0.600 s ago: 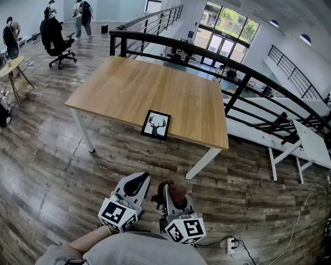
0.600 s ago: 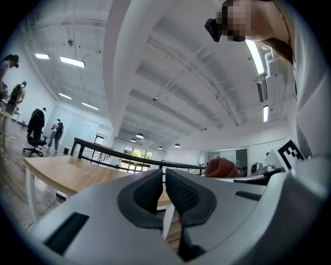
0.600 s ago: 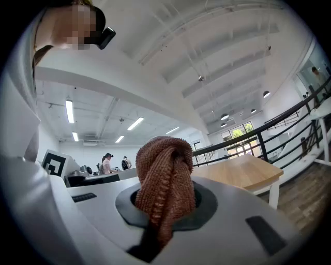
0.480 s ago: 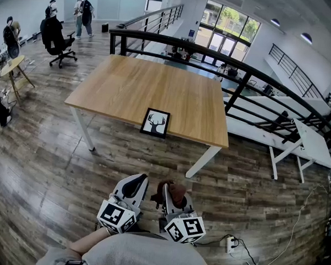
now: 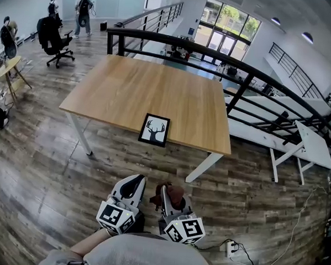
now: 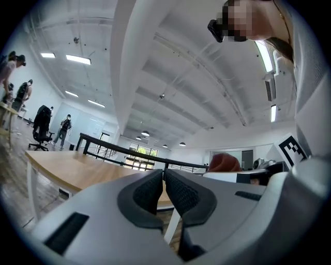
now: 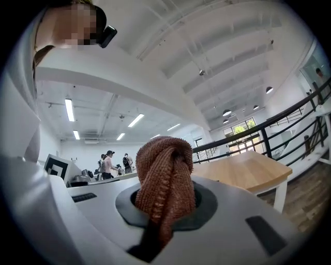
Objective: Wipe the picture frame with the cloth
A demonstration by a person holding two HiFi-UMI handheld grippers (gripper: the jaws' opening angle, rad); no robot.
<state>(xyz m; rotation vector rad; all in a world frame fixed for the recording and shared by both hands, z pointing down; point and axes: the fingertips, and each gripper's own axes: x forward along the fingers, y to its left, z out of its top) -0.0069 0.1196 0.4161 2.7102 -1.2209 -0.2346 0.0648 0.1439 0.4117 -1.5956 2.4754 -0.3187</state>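
In the head view, the picture frame lies flat near the front edge of the wooden counter, with a deer silhouette showing on it. The person stands back from the counter on the plank floor, with both tools held low and close to the body, well apart from the frame. The left tool and the right tool sit side by side, and a reddish-brown cloth is bunched at the right tool's tip. A black railing runs behind the counter.

In the left gripper view, the tool's two pads are pressed together with nothing between them. The counter's edge lies ahead, and the cloth shows off to the right.

In the right gripper view, the tool pinches the knitted cloth, which stands up in a folded lump between the jaws. The counter's corner lies beyond to the right.
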